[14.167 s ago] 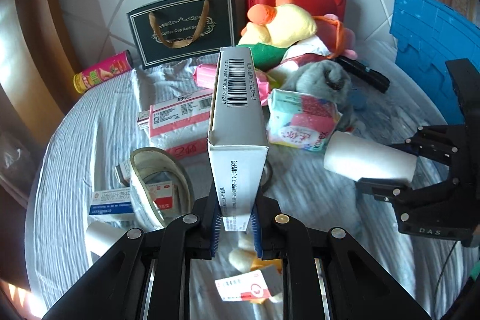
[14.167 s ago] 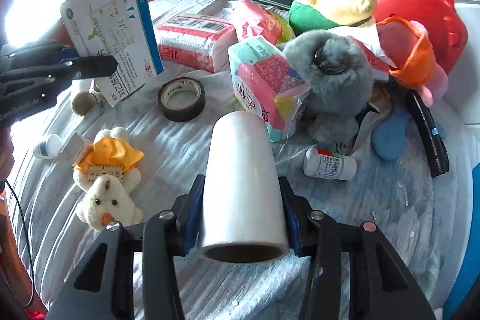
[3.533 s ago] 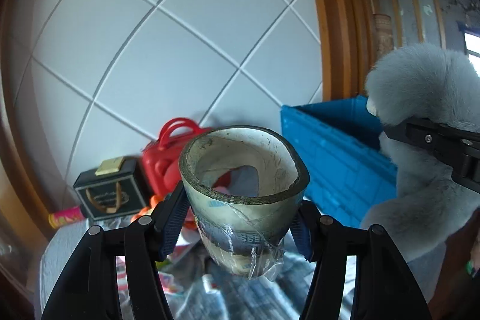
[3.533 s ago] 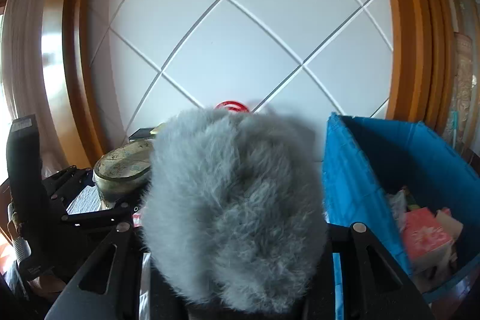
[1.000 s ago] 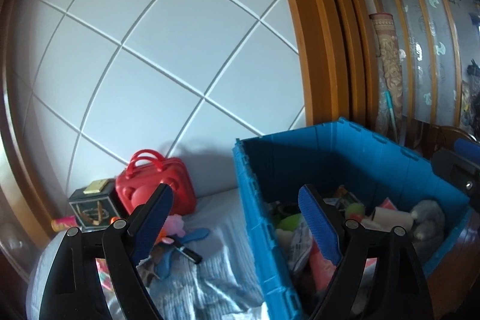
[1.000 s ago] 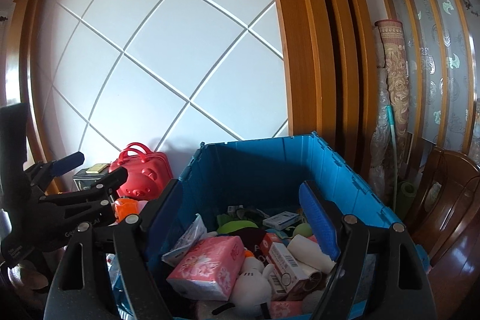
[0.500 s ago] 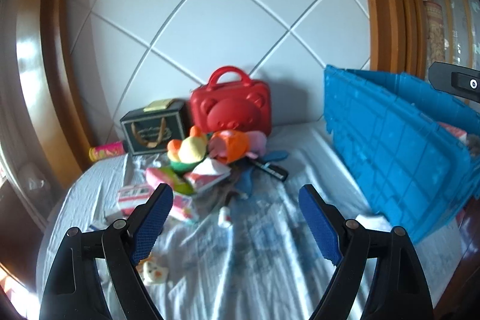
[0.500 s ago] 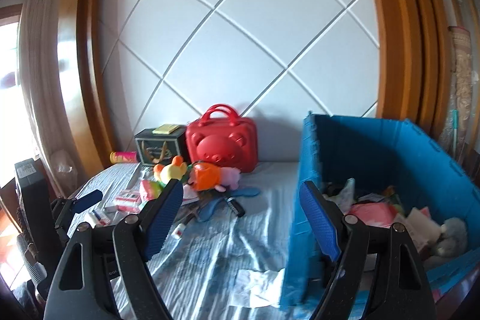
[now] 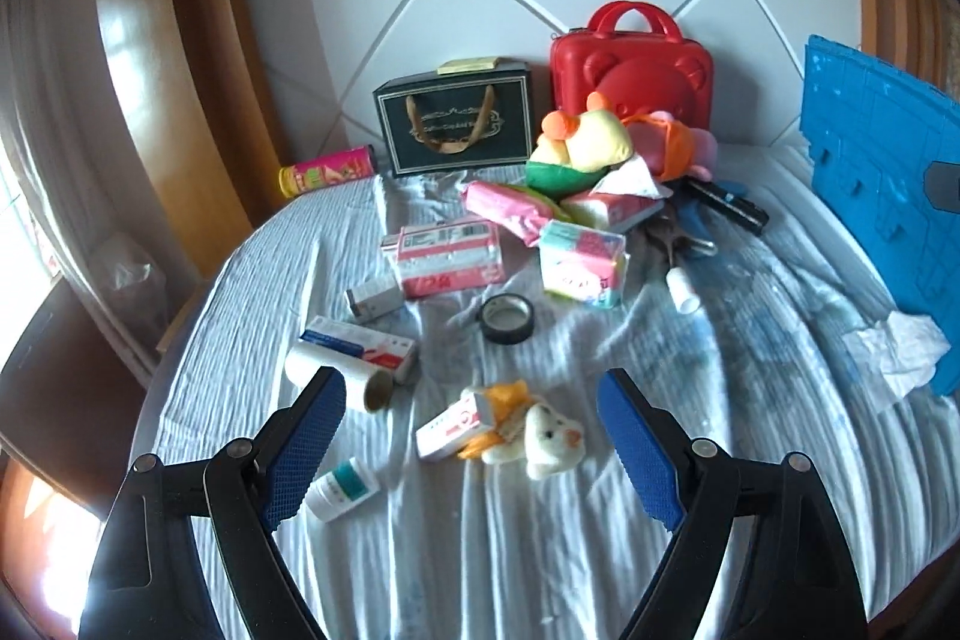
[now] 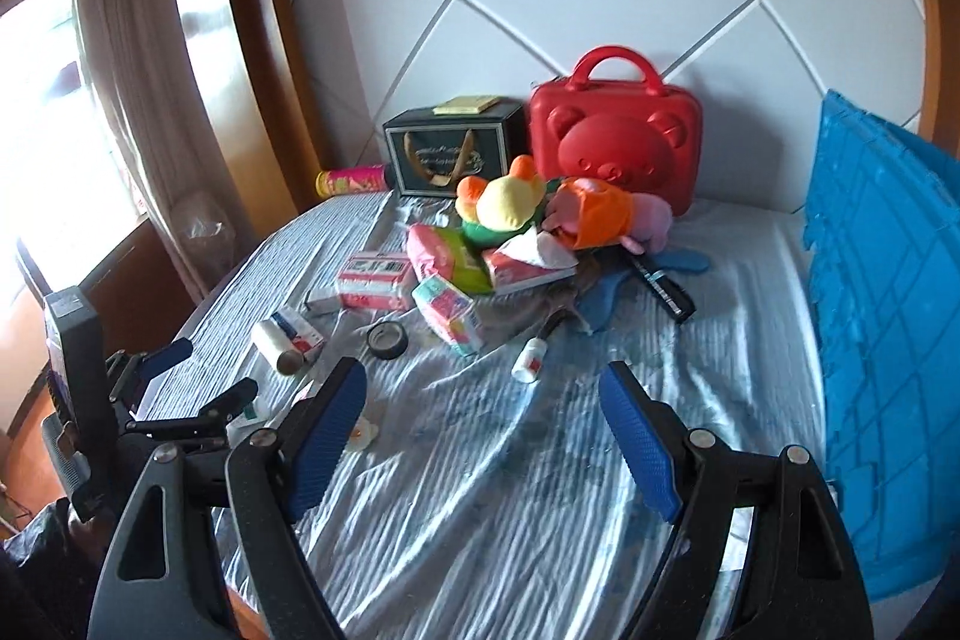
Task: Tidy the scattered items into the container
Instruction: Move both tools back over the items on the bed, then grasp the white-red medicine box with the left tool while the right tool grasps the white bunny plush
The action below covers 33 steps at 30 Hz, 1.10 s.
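Note:
Both grippers are open and empty above the bed. My left gripper (image 9: 471,451) hovers over a small white plush (image 9: 540,445) and a pink-white box (image 9: 453,427). A black tape roll (image 9: 506,318), a white roll (image 9: 336,379), tissue packs (image 9: 447,259) and a small bottle (image 9: 683,289) lie beyond. My right gripper (image 10: 483,430) faces the same pile, with the tape roll (image 10: 387,340) and bottle (image 10: 528,358) ahead. The blue crate (image 10: 888,340) stands at the right; it also shows in the left wrist view (image 9: 882,178). The left gripper (image 10: 180,388) shows at lower left.
A red bear case (image 9: 633,64), a black gift bag (image 9: 456,124) and a pink can (image 9: 327,169) stand against the white headboard. Plush toys (image 9: 582,148) are piled in front. A white crumpled cloth (image 9: 897,346) lies by the crate. Wooden frame and a curtain (image 10: 138,100) are at the left.
Both grippers have swung away from the crate and tilted down toward the bed. The scattered items are now closer and lower in both views.

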Tool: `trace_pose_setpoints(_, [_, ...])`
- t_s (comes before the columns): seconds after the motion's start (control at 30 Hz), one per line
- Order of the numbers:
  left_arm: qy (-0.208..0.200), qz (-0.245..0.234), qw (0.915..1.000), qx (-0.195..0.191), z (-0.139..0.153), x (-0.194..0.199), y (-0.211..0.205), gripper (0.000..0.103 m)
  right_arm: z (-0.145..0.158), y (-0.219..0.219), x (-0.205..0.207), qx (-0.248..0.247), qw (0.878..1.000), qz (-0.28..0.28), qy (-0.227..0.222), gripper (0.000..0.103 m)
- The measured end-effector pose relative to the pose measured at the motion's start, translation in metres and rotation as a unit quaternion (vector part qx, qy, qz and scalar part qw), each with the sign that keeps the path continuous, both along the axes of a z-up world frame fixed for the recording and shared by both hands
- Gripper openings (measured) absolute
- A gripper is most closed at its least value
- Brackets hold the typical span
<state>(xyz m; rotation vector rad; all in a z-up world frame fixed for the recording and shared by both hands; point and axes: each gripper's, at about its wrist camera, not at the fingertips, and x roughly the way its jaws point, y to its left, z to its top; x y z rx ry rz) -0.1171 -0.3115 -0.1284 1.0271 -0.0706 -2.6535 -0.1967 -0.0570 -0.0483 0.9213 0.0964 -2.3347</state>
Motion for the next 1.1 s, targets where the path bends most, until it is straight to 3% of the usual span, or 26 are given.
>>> trace_pose_setpoints(0.1, [-0.035, -0.007, 0.9994, 0.004, -0.02, -0.006, -0.01, 0.086, -0.024, -0.022, -0.007, 0.012, 0.999, 0.041, -0.02, 0.08])
trace_pose_setpoints(0.23, [-0.054, -0.024, 0.9981, -0.02, -0.05, -0.015, -0.015, 0.086, -0.061, -0.058, -0.014, 0.025, 0.993, 0.105, -0.047, 0.08])
trace_pose_setpoints(0.4, [-0.097, -0.107, 0.9892, -0.025, -0.077, -0.031, -0.02, 0.086, -0.11, -0.107, -0.01, 0.068, 0.981, 0.169, -0.073, 0.08])
trace_pose_setpoints(0.57, [-0.136, -0.18, 0.9743, -0.013, -0.097, -0.053, -0.042, 0.086, -0.136, -0.131, -0.02, 0.077, 0.976, 0.174, -0.103, 0.08])
trace_pose_setpoints(0.77, [-0.18, -0.261, 0.9484, -0.006, -0.123, -0.081, -0.067, 0.081, -0.158, -0.167, -0.023, 0.108, 0.969, 0.194, -0.108, 0.08])
trace_pose_setpoints(0.97, [-0.2, -0.328, 0.9234, 0.004, -0.139, -0.095, -0.076, 0.078, -0.181, -0.193, -0.026, 0.123, 0.963, 0.205, -0.124, 0.08])
trace_pose_setpoints(1.1, [-0.216, -0.356, 0.9094, 0.013, -0.146, -0.094, -0.084, 0.064, -0.191, -0.209, -0.027, 0.134, 0.957, 0.224, -0.128, 0.08])
